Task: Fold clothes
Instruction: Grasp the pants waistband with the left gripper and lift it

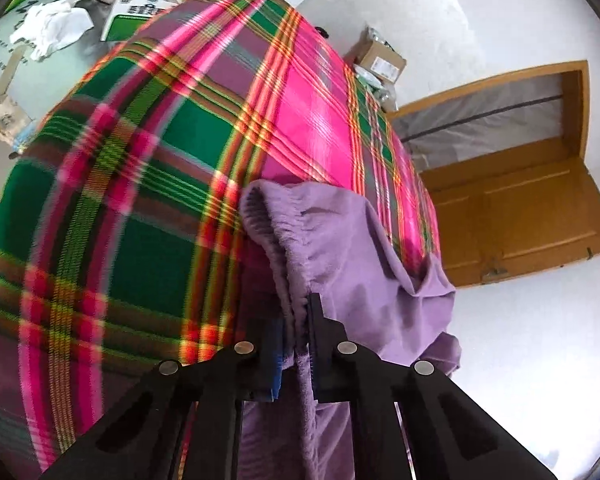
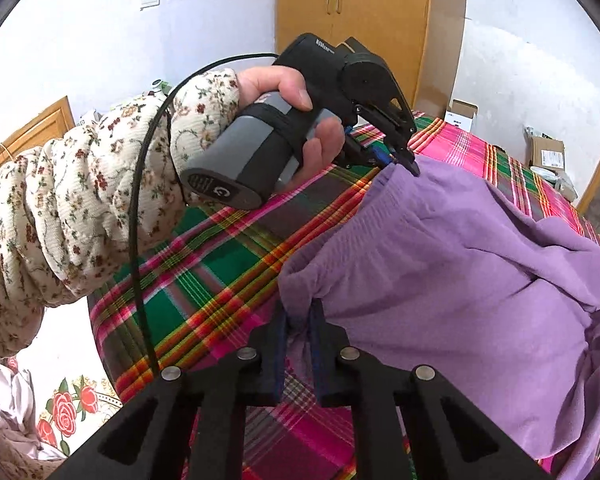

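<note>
Both tools pinch the gathered elastic waistband of a pair of purple trousers [image 2: 460, 272]. The left tool [image 1: 296, 320] has its fingers pressed together on one end of the band, and the right tool [image 2: 300, 320] clamps the other end. The right wrist view also shows the left tool, held in a hand [image 2: 300, 120] with a flowered sleeve [image 2: 80, 208], biting the band's far corner.

The step in hand looks like stretching the waistband straight before laying the garment flat. To do it well, both grips should stay firm, the two tools should move apart evenly until the elastic is taut, and the cloth should be lowered so the legs fall without twists.

The trousers are soft, fleecy and lilac, rumpled in loose folds. They lie on a tabletop covered with a pink, green and red plaid cloth [image 1: 140, 160], near its edge, with part of the fabric hanging over the side.
</note>
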